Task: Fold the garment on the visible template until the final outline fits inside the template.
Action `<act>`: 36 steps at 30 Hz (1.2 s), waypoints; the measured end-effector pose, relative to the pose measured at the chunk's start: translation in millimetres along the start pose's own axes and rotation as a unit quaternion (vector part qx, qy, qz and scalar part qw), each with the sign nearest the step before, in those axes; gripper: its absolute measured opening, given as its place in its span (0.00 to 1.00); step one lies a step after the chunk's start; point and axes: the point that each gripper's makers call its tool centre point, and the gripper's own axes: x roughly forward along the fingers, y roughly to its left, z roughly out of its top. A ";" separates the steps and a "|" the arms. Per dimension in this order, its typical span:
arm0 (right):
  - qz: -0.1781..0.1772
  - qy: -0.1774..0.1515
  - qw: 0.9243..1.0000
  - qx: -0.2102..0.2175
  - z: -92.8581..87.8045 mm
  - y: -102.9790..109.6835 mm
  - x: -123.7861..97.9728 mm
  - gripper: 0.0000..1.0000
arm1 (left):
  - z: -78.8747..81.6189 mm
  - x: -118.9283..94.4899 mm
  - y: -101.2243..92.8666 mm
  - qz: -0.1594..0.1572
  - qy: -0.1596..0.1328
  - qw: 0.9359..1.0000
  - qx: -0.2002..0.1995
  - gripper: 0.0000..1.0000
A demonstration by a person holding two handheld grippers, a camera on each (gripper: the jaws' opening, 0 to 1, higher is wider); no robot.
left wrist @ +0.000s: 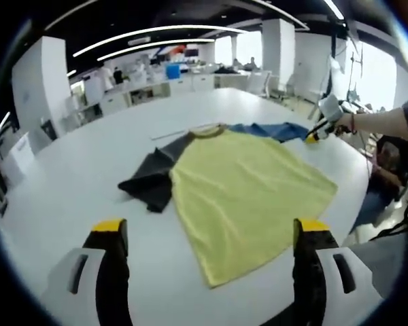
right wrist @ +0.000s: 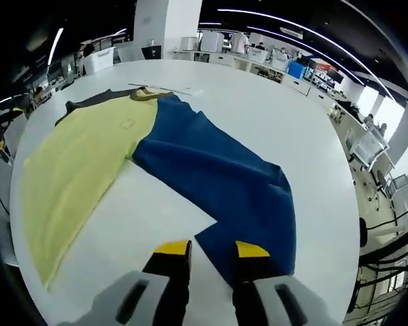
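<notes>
A shirt lies flat on the white table [left wrist: 75, 170]. It has a yellow body [left wrist: 245, 197] [right wrist: 81, 163], a dark grey sleeve [left wrist: 153, 180] [right wrist: 95, 100] and a long blue sleeve [left wrist: 272, 130] [right wrist: 217, 176]. My left gripper [left wrist: 211, 231] is open, jaws wide apart, just short of the yellow hem and holding nothing. My right gripper [right wrist: 211, 249] is down at the end of the blue sleeve, jaws a narrow gap apart with the cuff corner between them. From the left gripper view, the right gripper [left wrist: 314, 138] sits at the sleeve's far end, held by a hand.
A thin pale strip [left wrist: 170, 134] [right wrist: 180, 88] lies on the table by the collar. The table's rounded edge [right wrist: 340, 204] runs close to the blue sleeve. A person's arm [left wrist: 381, 122] reaches in from the right. Desks, chairs and a white pillar [left wrist: 41, 88] stand beyond.
</notes>
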 end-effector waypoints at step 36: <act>-0.145 -0.026 0.987 0.060 24.1 -112.3 -40.3 0.00 | -0.1 -1.3 -2.6 -0.003 0.003 1.000 0.000 0.94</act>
